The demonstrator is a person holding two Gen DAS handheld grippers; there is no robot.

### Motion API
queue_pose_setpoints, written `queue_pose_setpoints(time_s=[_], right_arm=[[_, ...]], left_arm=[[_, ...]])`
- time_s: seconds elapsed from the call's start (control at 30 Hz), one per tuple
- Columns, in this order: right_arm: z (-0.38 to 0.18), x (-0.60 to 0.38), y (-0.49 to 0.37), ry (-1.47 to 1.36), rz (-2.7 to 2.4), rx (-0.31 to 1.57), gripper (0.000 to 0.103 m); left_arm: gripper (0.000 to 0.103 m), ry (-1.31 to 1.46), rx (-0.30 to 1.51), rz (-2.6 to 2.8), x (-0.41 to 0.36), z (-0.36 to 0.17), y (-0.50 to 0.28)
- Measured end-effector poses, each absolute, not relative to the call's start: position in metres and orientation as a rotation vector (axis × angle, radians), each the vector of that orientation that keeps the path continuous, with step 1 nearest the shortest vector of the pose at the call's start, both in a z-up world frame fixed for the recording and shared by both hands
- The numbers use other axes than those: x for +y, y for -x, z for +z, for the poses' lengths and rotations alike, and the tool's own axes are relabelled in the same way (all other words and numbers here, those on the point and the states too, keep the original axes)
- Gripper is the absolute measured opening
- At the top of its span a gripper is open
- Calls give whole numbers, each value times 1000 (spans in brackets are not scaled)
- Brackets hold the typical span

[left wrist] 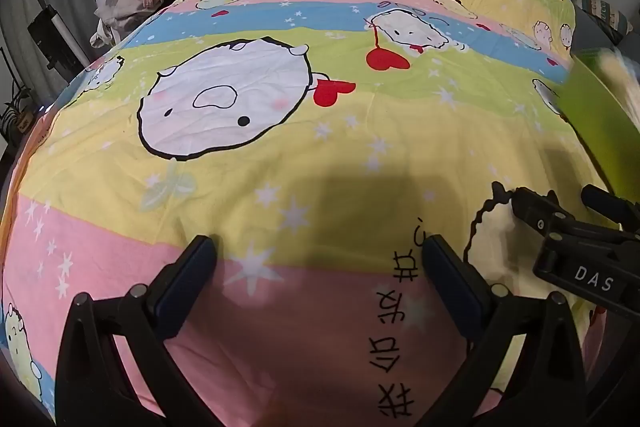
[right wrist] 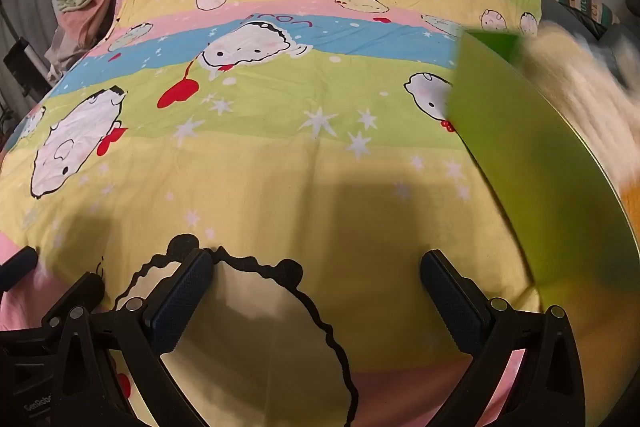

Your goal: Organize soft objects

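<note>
Mostly, a striped cartoon-print quilt (left wrist: pixel 304 131) fills both views, spread flat in bands of green, yellow, pink and blue beneath and ahead of both claws. Ahead and right of the right gripper (right wrist: pixel 316 267), a green box (right wrist: pixel 536 163) holds a blurred cream fluffy thing (right wrist: pixel 580 87); the left view shows only its edge. Both the right gripper and the left gripper (left wrist: pixel 320 247) hang released, empty.
</note>
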State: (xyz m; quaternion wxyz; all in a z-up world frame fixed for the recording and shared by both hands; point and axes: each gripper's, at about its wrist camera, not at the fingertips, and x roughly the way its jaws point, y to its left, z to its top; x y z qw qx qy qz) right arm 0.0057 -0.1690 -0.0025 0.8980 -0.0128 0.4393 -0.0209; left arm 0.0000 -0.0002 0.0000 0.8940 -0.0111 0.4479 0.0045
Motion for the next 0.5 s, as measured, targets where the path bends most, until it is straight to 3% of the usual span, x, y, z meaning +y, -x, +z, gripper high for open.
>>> queue_pose_setpoints(time_s=[0.5], right_arm=[[-2,-170,-9,29,-44,910,103]], left_arm=[[102,20,933,11,-1,0,1]])
